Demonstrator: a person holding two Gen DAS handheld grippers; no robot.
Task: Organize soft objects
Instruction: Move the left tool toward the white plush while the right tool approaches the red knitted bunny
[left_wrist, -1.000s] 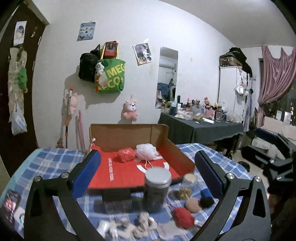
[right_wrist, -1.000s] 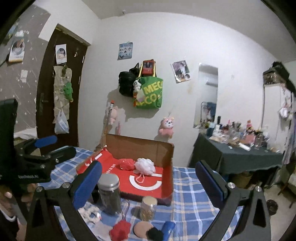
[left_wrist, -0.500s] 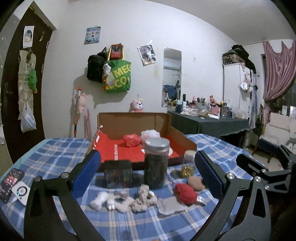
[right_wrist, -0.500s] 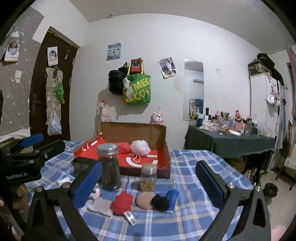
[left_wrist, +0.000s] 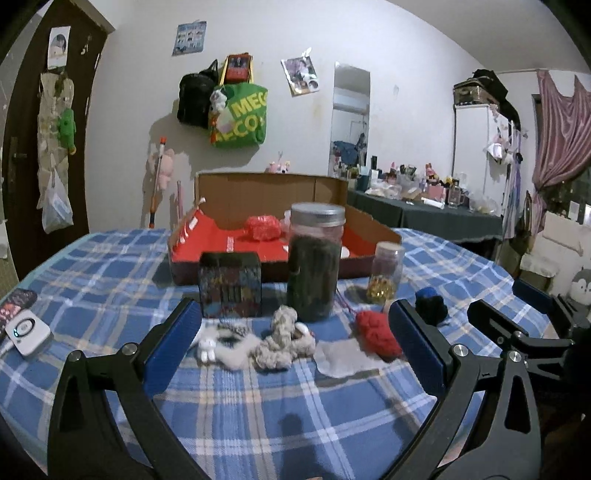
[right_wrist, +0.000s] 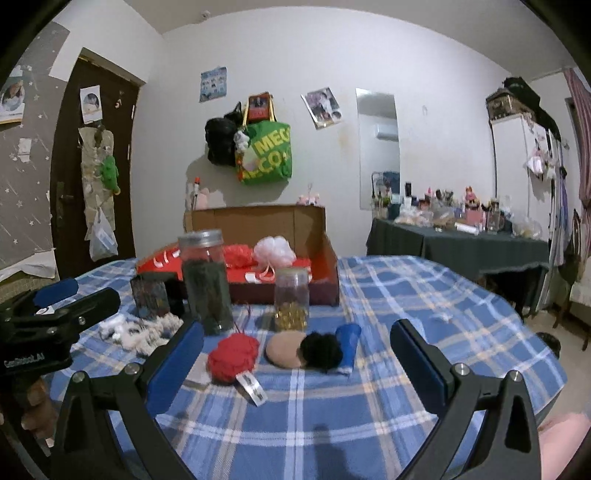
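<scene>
1. Blue-checked tabletop (right_wrist: 424, 295) carries everything.
2. Cardboard box (left_wrist: 273, 195) with a red floor sits toward the far edge, red puff (left_wrist: 263, 228) and white puff (right_wrist: 275, 251) inside.
3. Left claw (left_wrist: 291, 354) gapes wide, empty, over the cream fluffy pieces (left_wrist: 258, 341).
4. Right claw (right_wrist: 297, 363) spread too, empty, framing the red yarn ball (right_wrist: 233, 357), tan pad (right_wrist: 284, 349) and black pom-pom (right_wrist: 321, 350) near the front edge.

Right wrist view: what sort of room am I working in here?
Most likely a lived-in bedroom or studio flat. A wall mirror hangs above a dark-clothed side table crowded with bottles, a green tote bag hangs on the wall, and a pink curtain covers the window.
</scene>
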